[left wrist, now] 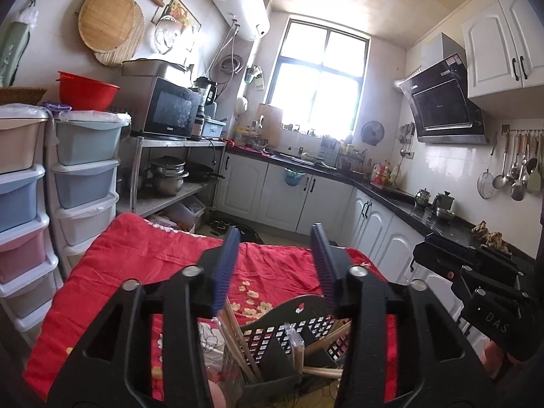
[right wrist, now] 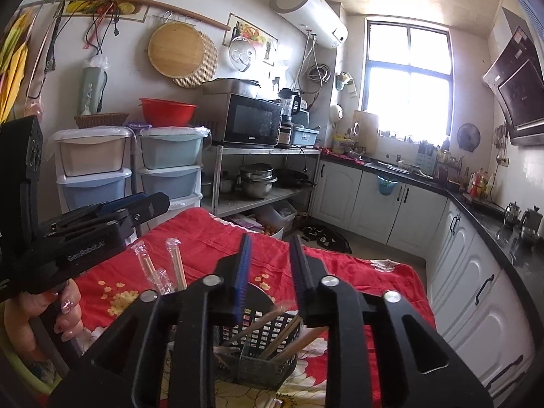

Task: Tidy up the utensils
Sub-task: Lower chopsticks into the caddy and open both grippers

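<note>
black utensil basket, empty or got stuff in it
Not empty: the black utensil basket holds wooden chopsticks leaning in its compartments.

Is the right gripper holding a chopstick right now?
No, the right gripper is open with nothing between its fingers; the chopsticks sit in the basket below.

One black basket [right wrist: 261, 346] sits on one red cloth [right wrist: 340, 272]. Two wrapped sticks [right wrist: 175, 261] stand up at its 10 o'clock side. Several chopsticks [right wrist: 289, 336] lie inside, too crowded to count. Two grippers: left [left wrist: 275, 265], right [right wrist: 270, 265].
</note>
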